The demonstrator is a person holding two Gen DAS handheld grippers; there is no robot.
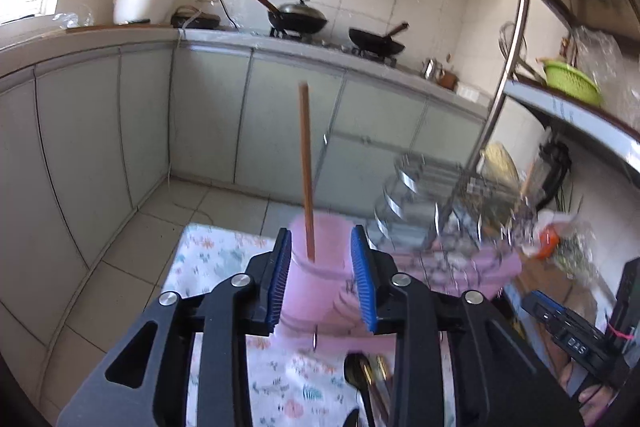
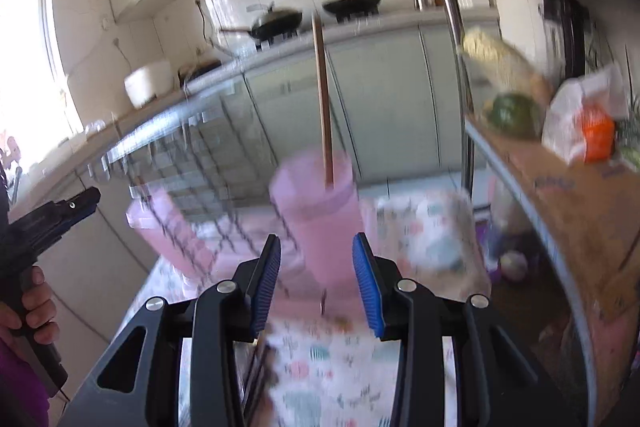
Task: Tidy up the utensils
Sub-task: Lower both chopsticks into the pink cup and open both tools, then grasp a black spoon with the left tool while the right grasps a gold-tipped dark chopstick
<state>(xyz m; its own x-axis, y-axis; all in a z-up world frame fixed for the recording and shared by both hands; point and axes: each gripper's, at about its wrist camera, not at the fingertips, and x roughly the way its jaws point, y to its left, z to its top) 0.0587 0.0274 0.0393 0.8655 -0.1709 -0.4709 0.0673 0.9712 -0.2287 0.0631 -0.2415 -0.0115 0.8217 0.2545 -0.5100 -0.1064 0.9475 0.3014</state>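
A pink cup [image 1: 316, 267] stands on a floral tablecloth [image 1: 224, 259] with one brown chopstick [image 1: 306, 163] upright in it. My left gripper [image 1: 322, 275] is open, its blue pads on either side of the cup, not clearly touching it. A dark spoon [image 1: 360, 375] and other utensils lie on the cloth below the cup. In the right wrist view the same pink cup [image 2: 320, 219] and chopstick [image 2: 323, 99] show, blurred. My right gripper [image 2: 316, 283] is open and empty just in front of the cup. The left gripper [image 2: 52, 223] shows at the left edge.
A wire dish rack [image 1: 444, 211] on a pink base stands right of the cup; it also shows in the right wrist view [image 2: 192, 187]. A metal shelf [image 2: 560, 187] with bags and vegetables is at the right. Kitchen counter with woks [image 1: 298, 17] lies beyond.
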